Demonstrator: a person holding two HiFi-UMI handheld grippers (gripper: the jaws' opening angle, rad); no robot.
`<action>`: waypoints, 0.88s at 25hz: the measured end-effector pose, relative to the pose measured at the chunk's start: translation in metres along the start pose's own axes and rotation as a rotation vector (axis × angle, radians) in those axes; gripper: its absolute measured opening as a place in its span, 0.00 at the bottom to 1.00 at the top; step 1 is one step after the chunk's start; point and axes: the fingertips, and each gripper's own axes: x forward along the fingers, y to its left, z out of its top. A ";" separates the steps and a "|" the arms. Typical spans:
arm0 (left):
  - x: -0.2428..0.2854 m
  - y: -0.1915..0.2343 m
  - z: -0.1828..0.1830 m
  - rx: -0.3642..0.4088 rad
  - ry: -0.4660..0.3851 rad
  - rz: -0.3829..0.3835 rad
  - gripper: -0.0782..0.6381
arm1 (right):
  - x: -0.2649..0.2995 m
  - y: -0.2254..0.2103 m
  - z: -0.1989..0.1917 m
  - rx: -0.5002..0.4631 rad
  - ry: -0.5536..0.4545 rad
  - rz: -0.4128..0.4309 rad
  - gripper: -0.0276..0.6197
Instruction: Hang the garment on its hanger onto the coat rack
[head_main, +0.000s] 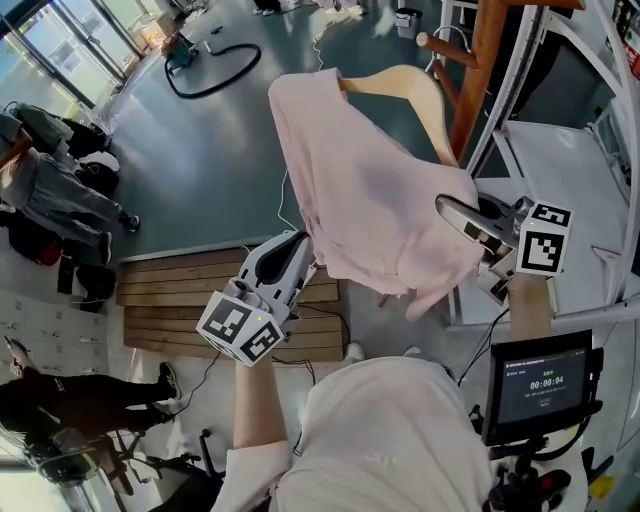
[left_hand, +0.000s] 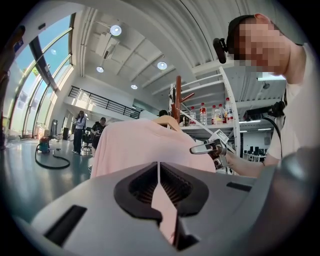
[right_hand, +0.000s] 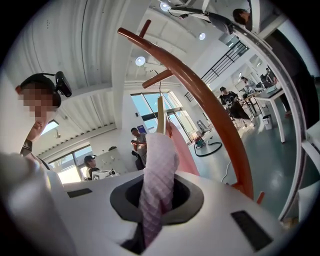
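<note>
The pink garment (head_main: 370, 200) hangs in the air, draped over a pale wooden hanger (head_main: 405, 82) whose right arm is partly bare. The left tool (head_main: 305, 258) is clenched on a thin fold at the garment's lower left edge. The right tool (head_main: 452, 212) is clamped on a bunched wad of the same cloth at the lower right. Just beside the hanger stands the reddish-brown coat rack (head_main: 482, 60), its pegs jutting from the pole; whether the hook rests on a peg cannot be made out. Beyond it rises a white shelving frame (head_main: 560, 130). Below, a wooden pallet (head_main: 175, 300) lies on the grey-green floor (head_main: 200, 170), where a black hose (head_main: 215, 80) curls.
</note>
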 end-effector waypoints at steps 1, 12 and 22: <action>0.001 -0.001 -0.001 0.001 0.005 -0.004 0.12 | -0.001 -0.003 -0.003 0.008 0.001 -0.009 0.08; 0.015 -0.010 -0.023 -0.021 0.053 -0.039 0.12 | -0.022 -0.046 -0.026 -0.064 -0.017 -0.189 0.08; 0.042 -0.039 -0.039 -0.038 0.078 -0.129 0.12 | -0.067 -0.059 -0.024 -0.251 -0.074 -0.394 0.09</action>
